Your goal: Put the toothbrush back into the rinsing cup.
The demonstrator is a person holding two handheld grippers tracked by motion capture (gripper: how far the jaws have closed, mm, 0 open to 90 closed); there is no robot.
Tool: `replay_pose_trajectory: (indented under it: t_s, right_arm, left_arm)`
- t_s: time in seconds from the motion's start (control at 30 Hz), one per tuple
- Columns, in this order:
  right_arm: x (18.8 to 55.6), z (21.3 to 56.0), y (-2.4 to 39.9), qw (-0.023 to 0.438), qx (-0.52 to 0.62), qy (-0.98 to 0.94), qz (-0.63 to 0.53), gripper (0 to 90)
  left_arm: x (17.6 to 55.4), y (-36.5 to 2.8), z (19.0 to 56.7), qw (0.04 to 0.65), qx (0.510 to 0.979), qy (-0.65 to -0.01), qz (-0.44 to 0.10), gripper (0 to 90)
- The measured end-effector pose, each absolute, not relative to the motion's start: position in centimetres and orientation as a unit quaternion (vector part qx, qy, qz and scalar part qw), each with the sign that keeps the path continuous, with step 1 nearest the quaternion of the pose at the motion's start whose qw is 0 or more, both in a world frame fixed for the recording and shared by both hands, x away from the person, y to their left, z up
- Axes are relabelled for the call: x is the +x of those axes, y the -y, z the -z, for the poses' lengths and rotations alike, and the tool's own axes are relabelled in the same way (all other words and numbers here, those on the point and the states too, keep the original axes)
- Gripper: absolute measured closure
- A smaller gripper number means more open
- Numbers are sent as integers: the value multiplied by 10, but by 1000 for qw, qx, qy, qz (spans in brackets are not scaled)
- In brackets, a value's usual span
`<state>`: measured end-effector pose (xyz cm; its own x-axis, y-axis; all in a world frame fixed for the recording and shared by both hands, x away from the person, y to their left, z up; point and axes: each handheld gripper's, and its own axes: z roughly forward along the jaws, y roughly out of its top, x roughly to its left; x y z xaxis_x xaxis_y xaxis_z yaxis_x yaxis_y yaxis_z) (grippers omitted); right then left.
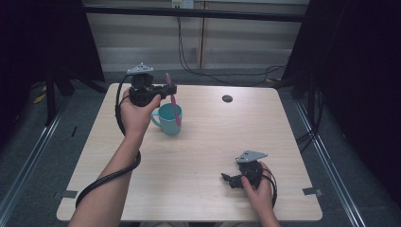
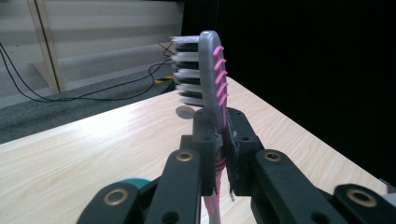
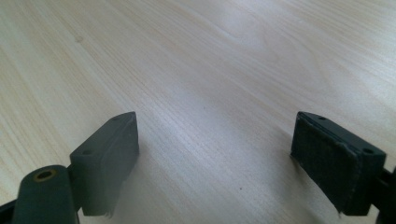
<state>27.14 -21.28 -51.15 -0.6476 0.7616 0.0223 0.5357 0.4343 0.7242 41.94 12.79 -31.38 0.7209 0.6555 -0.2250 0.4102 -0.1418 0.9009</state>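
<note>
The right gripper [image 1: 226, 178] rested low on the bench [image 1: 203, 156] at the near edge, jaws apart and holding nothing. Farther off, the left gripper [image 1: 171, 88] was clamped on the toothbrush [image 2: 211, 74] partway along its handle, the bristled head standing clear beyond the jaws and the pink handle [image 1: 176, 111] running down into the teal mug [image 1: 168, 119] directly below that gripper. The toothbrush appeared light, stiff and smooth, so it could pivot in the jaws; the flat mid-handle looked like the best place to grip. Beyond the gripper, a small dark disc [image 1: 227, 98] lay on the bench.
</note>
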Motion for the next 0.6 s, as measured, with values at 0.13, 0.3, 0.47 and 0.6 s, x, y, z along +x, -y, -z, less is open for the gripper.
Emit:
replay_pose_trajectory:
  t_s: [0.13, 0.3, 0.47, 0.6]
  right_arm:
    - [271, 511, 213, 155, 390, -832, -362, 149]
    - [271, 511, 213, 155, 388, -833, -363, 149]
    - [271, 511, 213, 155, 388, -833, -363, 149]
    - [271, 511, 213, 155, 388, -833, -363, 149]
  left_arm:
    - [424, -128, 314, 551, 745, -358, -118, 841]
    - [431, -129, 317, 548, 744, -364, -120, 841]
    - [437, -129, 318, 546, 742, -370, -123, 841]
    - [441, -129, 317, 546, 739, -373, -126, 841]
